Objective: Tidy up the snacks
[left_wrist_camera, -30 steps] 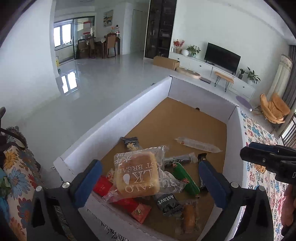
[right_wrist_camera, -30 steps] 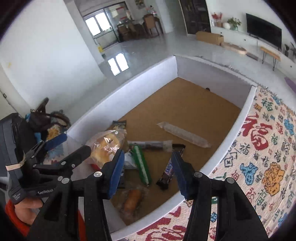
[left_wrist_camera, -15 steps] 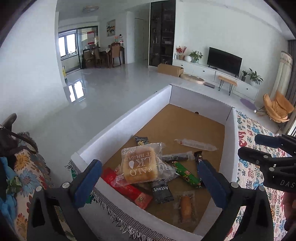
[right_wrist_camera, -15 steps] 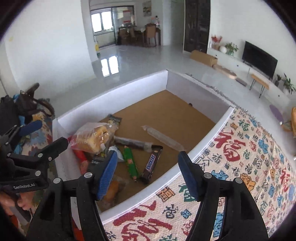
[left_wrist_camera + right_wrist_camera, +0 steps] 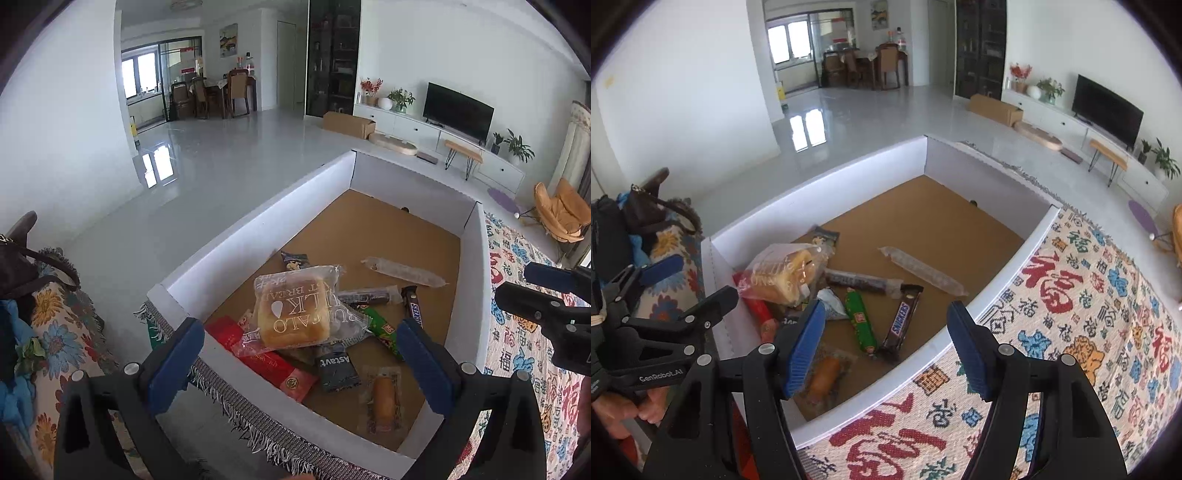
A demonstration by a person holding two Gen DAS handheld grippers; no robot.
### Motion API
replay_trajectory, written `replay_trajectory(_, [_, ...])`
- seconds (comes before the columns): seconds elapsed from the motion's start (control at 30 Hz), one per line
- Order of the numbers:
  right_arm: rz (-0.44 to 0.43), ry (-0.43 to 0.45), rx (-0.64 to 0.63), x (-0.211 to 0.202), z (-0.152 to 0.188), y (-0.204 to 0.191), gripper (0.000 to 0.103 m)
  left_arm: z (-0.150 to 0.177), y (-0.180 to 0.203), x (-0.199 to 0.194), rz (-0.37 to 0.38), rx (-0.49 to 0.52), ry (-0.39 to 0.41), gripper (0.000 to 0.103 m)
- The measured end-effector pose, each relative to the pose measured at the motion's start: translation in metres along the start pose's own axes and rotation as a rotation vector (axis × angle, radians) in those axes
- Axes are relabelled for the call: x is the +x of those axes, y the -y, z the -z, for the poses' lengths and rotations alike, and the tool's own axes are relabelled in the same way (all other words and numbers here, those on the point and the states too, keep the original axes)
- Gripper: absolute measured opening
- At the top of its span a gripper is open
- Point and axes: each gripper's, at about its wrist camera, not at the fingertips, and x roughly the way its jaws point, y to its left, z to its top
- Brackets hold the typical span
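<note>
Both grippers sit higher and further back than 1 s ago, so more of the box and room shows; the snacks lie as they did.

Nearest, the left gripper [image 5: 301,356] hangs above the near end of the box [image 5: 258,236], jaws spread wide w/ nothing between them. The right gripper [image 5: 886,341] is likewise spread and empty, hovering over the box's right wall, where it meets the patterned cloth [image 5: 1089,314]. Open and raised like that, neither commits to any item; I judge it fits equally a pause after a drop or a look-over before a pick.

All snacks I can see are inside the box, bunched at its near end. Closest: a small bun in clear wrap [image 5: 382,400] and a dark sachet [image 5: 338,367], w/ a red packet [image 5: 266,360] along the near wall. On top of the heap rests the bagged toast bread [image 5: 295,314], prob. because it's bulkiest and lightest, so it rides over flatter packs. Beside it, a green bar [image 5: 860,319] and a Snickers bar [image 5: 901,323] lie flat on the cardboard floor, nearly side by side. Behind those, a dark tube-shaped pack [image 5: 860,280], then a long clear-wrapped stick [image 5: 921,271] lying apart, and a small dark packet [image 5: 823,236] near the left wall. The box's far half is bare cardboard.

Beyond: tiled floor, a TV [image 5: 458,110] on a low cabinet.
</note>
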Motion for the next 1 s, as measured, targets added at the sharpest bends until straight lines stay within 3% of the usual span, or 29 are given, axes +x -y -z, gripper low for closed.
replay_trajectory(0.17, [0.001, -0.015, -0.007, 0.004, 0.0, -0.003, 0.072, -0.003, 0.003, -0.004, -0.022, 0.024, 0.02, 0.103])
replay_trajectory(0.43, [-0.003, -0.031, 0.008, 0.007, -0.001, -0.007, 0.072, -0.009, 0.006, 0.004, -0.176, 0.032, -0.033, 0.103])
replay_trajectory(0.8, [0.005, -0.078, 0.023, 0.014, -0.002, -0.007, 0.072, -0.011, 0.005, 0.009, -0.094, 0.033, -0.106, 0.103])
replay_trajectory(1.0, [0.017, -0.09, 0.025, 0.015, -0.003, -0.004, 0.072, -0.014, 0.005, 0.013, -0.103, 0.023, -0.114, 0.103])
